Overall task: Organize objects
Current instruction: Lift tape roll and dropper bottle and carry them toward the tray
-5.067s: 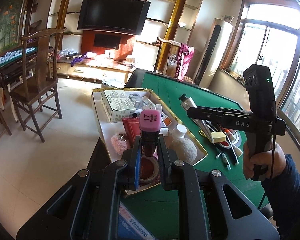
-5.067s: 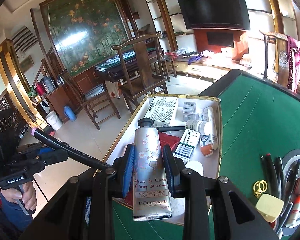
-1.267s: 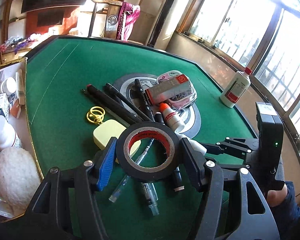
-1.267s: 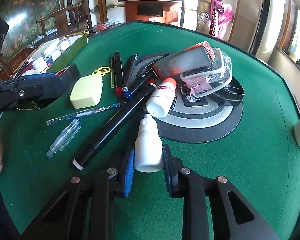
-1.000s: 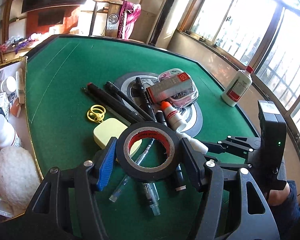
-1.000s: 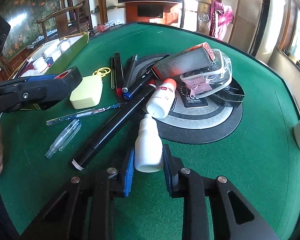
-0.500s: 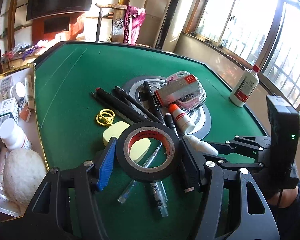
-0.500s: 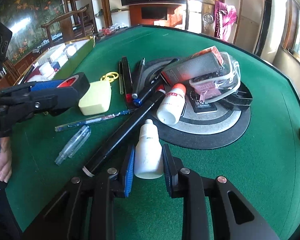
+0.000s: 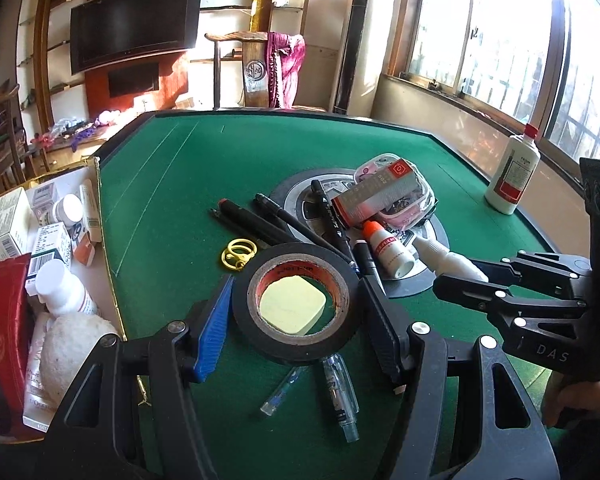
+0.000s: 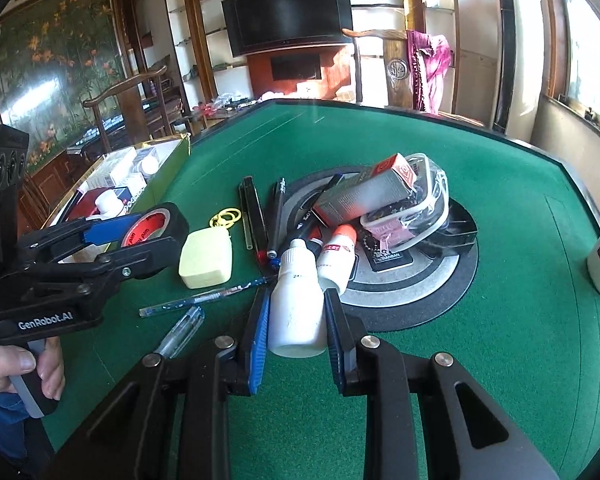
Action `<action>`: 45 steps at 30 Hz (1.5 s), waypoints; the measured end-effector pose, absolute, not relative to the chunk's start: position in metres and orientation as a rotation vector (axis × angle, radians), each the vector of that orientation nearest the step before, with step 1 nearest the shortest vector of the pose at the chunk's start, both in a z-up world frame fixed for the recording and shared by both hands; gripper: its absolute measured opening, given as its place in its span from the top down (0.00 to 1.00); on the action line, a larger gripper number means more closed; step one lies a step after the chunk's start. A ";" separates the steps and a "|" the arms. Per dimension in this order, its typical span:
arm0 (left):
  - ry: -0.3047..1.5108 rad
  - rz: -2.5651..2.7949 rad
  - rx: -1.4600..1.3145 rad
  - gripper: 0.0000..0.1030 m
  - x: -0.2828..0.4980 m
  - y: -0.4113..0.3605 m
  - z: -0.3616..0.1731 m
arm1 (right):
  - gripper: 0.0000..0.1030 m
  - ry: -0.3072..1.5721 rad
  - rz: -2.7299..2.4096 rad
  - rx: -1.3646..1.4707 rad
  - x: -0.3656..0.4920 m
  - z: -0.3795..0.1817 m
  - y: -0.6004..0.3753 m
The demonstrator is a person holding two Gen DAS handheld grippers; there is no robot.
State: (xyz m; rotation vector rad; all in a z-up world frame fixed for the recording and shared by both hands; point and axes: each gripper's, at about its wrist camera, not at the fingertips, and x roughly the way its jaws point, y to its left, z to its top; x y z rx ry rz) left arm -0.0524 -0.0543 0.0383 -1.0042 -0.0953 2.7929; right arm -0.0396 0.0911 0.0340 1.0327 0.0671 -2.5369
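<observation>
My left gripper [image 9: 296, 308] is shut on a roll of black tape [image 9: 244, 312] with a red core, held above the green table [image 9: 180, 184]. Seen from the right wrist view, that tape [image 10: 156, 224] sits in the left gripper's [image 10: 140, 236] jaws. My right gripper [image 10: 296, 312] is shut on a small white dropper bottle [image 10: 296, 304], lifted off the felt. In the left wrist view the white bottle [image 9: 448, 258] sticks out of the right gripper [image 9: 460, 276]. A yellow pad [image 10: 206, 258] lies on the felt below the tape.
A pile of pens [image 9: 260, 220], an orange-capped bottle [image 9: 386, 248], a grey-red box [image 9: 376, 196] and a clear case lies on the round centre plate [image 10: 420, 280]. An open box [image 9: 100, 200] of cartons and bottles stands left. A large white bottle [image 9: 514, 176] stands far right. Clear pens [image 9: 340, 392] lie near.
Both grippers have risen and tipped upward with their loads; more of the room shows now. The white dropper bottle has come up off the felt. The jaws have kept their width.
</observation>
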 end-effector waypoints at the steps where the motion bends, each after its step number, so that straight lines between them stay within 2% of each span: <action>1: -0.080 2.802 -1.003 0.39 -0.052 -0.053 0.038 | 0.75 0.074 -2.534 1.027 -0.039 0.035 0.089; 7: 0.050 2.910 -0.959 0.39 -0.036 -0.045 0.045 | 0.75 0.096 -2.529 1.000 -0.034 0.038 0.081; 13: 0.083 2.977 -0.950 0.39 -0.010 -0.057 0.047 | 0.75 0.088 -2.525 0.964 -0.027 0.042 0.079; 36: 0.006 3.170 -0.818 0.39 0.054 -0.118 0.075 | 0.75 0.018 -2.431 0.872 0.003 0.059 0.009; 45: -0.081 3.229 -0.816 0.39 0.065 -0.154 0.075 | 0.75 0.066 -2.373 0.849 0.001 0.067 -0.040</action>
